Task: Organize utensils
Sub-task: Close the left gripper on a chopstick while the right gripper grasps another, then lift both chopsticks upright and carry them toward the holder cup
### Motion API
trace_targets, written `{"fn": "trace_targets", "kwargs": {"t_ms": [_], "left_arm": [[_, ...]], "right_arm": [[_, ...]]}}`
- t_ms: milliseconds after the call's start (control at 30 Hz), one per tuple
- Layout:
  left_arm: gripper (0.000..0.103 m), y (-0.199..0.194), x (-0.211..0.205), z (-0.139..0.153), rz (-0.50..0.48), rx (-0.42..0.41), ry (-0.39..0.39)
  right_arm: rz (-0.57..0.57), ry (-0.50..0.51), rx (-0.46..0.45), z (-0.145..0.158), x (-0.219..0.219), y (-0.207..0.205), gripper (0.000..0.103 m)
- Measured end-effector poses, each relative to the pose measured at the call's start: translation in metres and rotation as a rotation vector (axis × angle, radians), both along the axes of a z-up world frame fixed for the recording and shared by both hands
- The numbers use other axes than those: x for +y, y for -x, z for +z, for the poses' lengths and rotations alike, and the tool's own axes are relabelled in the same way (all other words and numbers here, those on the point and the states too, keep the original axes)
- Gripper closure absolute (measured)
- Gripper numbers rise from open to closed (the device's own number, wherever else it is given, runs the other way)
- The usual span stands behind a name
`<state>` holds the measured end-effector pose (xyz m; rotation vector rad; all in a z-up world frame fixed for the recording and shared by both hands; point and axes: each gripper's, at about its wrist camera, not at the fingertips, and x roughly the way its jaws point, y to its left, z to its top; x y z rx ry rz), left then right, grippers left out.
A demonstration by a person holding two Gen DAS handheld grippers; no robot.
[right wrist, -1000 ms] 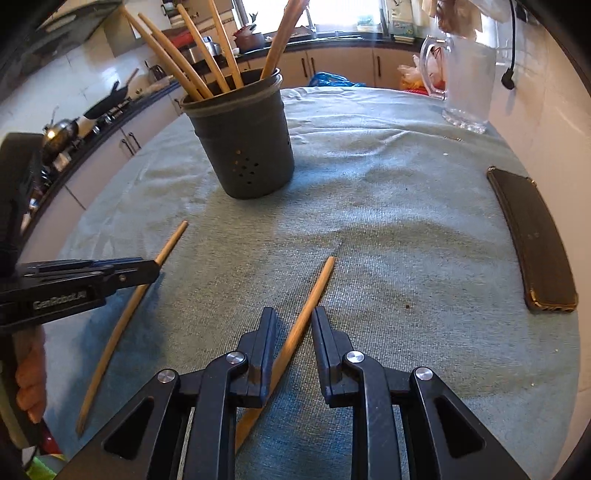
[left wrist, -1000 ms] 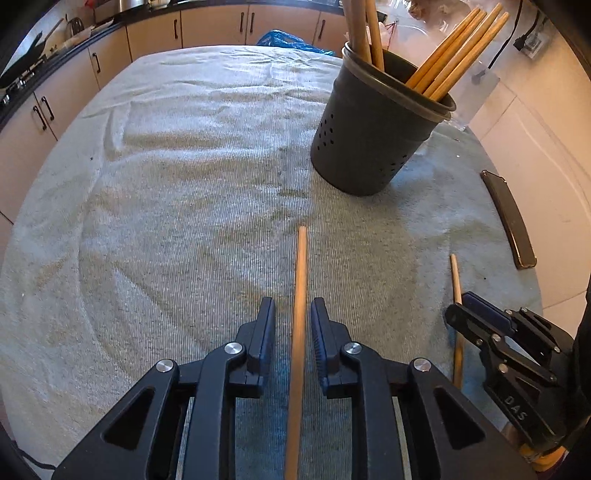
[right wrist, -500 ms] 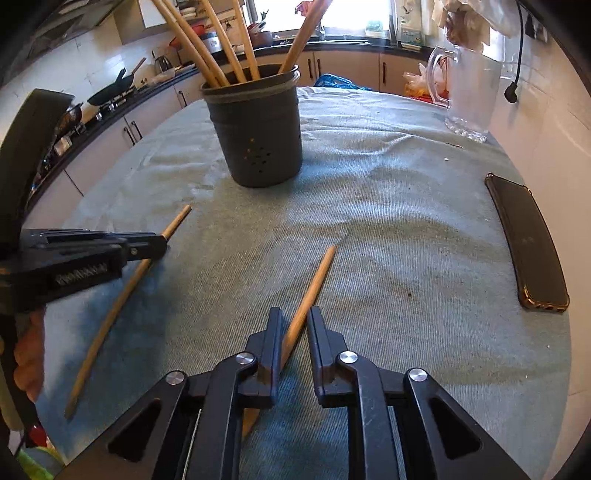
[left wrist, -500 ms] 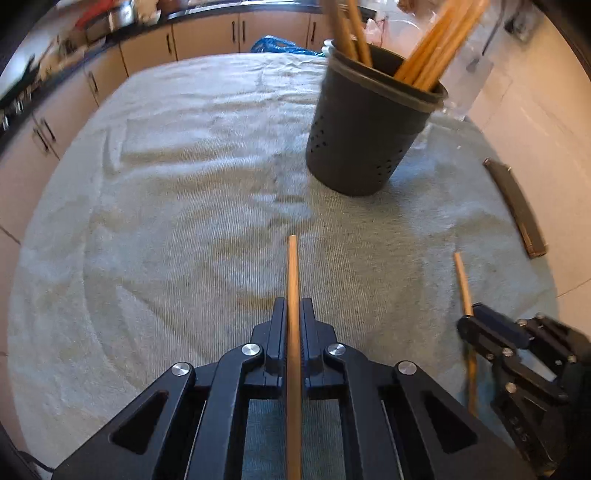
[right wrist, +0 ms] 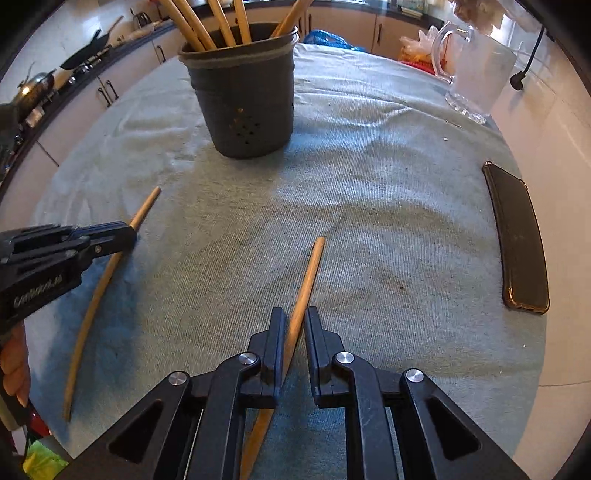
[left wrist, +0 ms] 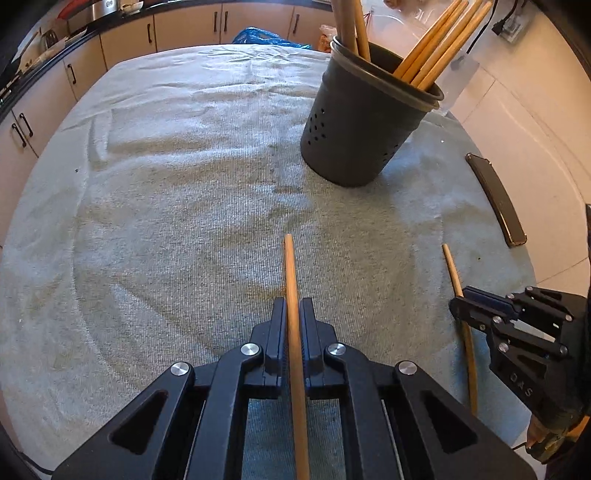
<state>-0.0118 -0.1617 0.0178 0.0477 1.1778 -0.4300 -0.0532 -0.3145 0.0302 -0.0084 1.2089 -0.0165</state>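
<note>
Two wooden sticks lie on the grey-green cloth. My left gripper (left wrist: 293, 306) is shut on one wooden stick (left wrist: 290, 273), whose tip points forward toward the dark holder (left wrist: 364, 125). That stick also shows in the right wrist view (right wrist: 107, 273), with my left gripper (right wrist: 125, 232) on it. My right gripper (right wrist: 294, 317) has closed around the second wooden stick (right wrist: 310, 273); a small gap shows beside the right finger. That stick shows in the left wrist view (left wrist: 456, 280), with the right gripper (left wrist: 461, 302) on it. The holder (right wrist: 245, 99) contains several wooden sticks.
A dark phone (right wrist: 517, 236) lies at the cloth's right edge, also visible in the left wrist view (left wrist: 496, 199). A glass jug (right wrist: 476, 77) stands at the back right. Kitchen cabinets (left wrist: 184, 26) line the far side.
Both grippers have gone from open around their sticks to closed on them. The left one closed first; the right one narrowed further in the last half second.
</note>
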Motion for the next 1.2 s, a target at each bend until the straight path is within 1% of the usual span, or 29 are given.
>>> {"fn": "trace_targets", "kwargs": {"t_ms": [167,200,300,367,433,600,733,900,1000,1200], "left_arm": [[0.097,0.006,0.008,0.002,0.012,-0.008,0.032],[0.097,0.008,0.009,0.003,0.016,-0.015,0.035],[0.097,0.020,0.016,0.016,0.014,-0.054,0.038],[0.097,0.027,0.021,0.026,0.021,-0.078,0.041],[0.097,0.033,0.026,0.035,0.033,-0.100,0.041],[0.097,0.046,0.033,0.053,0.050,-0.138,0.058],[0.097,0.057,0.035,0.064,0.053,-0.169,0.060],[0.097,0.072,0.032,0.076,0.049,-0.223,0.025],[0.097,0.078,0.028,0.080,0.051,-0.245,0.012],[0.097,0.084,0.030,0.085,0.061,-0.252,0.003]], "right_arm": [[-0.021,0.015,-0.009,0.000,0.003,-0.009,0.094],[-0.025,0.009,-0.016,0.000,0.003,-0.008,0.096],[-0.049,-0.013,-0.040,0.001,0.001,-0.004,0.096],[-0.046,-0.037,-0.075,0.007,0.002,0.002,0.096],[-0.039,-0.028,-0.129,0.018,0.006,0.011,0.096],[-0.032,-0.049,-0.264,0.048,0.010,0.033,0.096],[-0.031,-0.054,-0.341,0.067,0.015,0.051,0.096],[-0.023,-0.061,-0.394,0.083,0.022,0.063,0.096],[-0.021,-0.070,-0.413,0.087,0.023,0.071,0.096],[-0.018,-0.088,-0.445,0.091,0.021,0.081,0.096]]}}
